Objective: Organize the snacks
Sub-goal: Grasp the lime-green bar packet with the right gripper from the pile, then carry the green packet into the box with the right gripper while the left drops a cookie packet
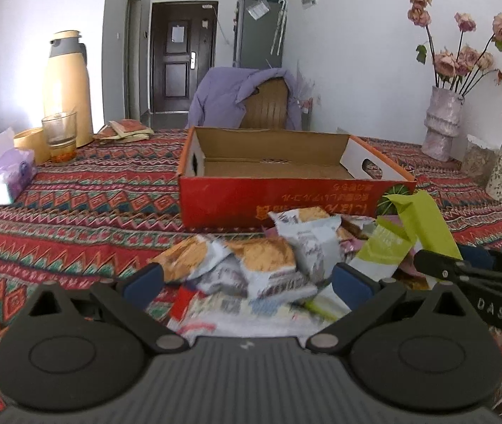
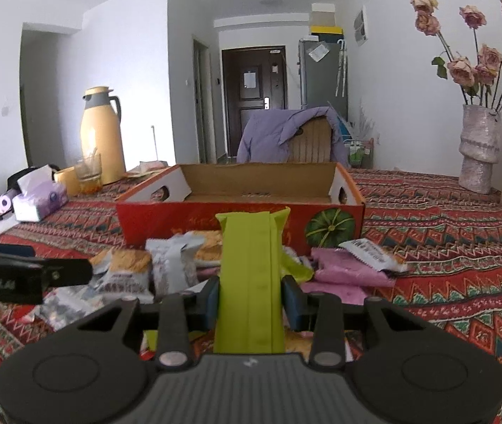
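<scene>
- Your left gripper (image 1: 247, 282): jaws apart over the snack pile (image 1: 251, 268), gripping nothing.
- Your right gripper (image 2: 249, 300): clamped on the green packet (image 2: 251, 265), raised near the red box (image 2: 240, 226). A narrow pinch; tilt may let it slip.
- Writing: "DAS" on the right gripper's arm; box print inverted, unreadable.

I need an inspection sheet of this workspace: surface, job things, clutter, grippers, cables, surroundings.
Surface: patterned tablecloth.
Job's things: empty red box; snack packets heaped in front of it.
Clutter: thermos, glass, tissue box, vase.
Grippers: right gripper shut on green packet; left gripper open above the heap.
Cables: nothing seen.
Surroundings: chair with purple jacket, dark door.
</scene>
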The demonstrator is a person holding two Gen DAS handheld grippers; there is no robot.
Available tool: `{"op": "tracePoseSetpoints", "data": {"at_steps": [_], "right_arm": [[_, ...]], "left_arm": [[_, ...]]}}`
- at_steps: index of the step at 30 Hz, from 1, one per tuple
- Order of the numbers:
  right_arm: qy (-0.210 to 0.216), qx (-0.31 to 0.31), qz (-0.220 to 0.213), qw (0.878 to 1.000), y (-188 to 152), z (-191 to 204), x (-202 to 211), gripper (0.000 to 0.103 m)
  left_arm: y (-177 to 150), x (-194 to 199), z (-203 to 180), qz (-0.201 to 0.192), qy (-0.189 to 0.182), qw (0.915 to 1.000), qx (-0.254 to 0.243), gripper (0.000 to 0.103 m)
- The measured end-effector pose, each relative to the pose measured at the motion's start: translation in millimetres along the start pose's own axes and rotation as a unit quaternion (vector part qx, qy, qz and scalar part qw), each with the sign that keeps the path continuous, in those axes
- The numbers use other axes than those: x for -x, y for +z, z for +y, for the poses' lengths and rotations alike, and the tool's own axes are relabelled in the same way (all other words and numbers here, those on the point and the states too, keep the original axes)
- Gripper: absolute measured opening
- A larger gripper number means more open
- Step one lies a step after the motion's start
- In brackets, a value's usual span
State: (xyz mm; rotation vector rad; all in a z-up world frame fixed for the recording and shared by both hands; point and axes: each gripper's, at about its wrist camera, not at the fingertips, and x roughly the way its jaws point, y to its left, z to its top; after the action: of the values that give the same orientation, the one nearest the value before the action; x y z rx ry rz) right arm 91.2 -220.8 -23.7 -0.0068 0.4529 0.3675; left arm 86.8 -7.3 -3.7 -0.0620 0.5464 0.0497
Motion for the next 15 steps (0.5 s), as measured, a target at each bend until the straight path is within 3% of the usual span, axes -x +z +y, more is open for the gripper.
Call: {"op": "tracePoseSetpoints", "data": {"at_steps": [6, 11, 15], "right_arm": [[0.000, -0.002, -0.008, 1.000, 6, -8, -5, 0.036], [0.002, -0.008, -0.009, 1.000, 8, -13, -12, 0.036], [0.005, -0.013, -0.008, 1.000, 9, -14, -17, 0.036]], "left_arm": [[15, -27, -14, 0.033, 0.036, 0.9988, -0.004, 0.103], [14, -47, -17, 0.073, 0.052, 0.9960, -0.003, 0.082], [15, -63, -18, 0.101, 0.048, 0.9937, 0.006, 0.076]]}}
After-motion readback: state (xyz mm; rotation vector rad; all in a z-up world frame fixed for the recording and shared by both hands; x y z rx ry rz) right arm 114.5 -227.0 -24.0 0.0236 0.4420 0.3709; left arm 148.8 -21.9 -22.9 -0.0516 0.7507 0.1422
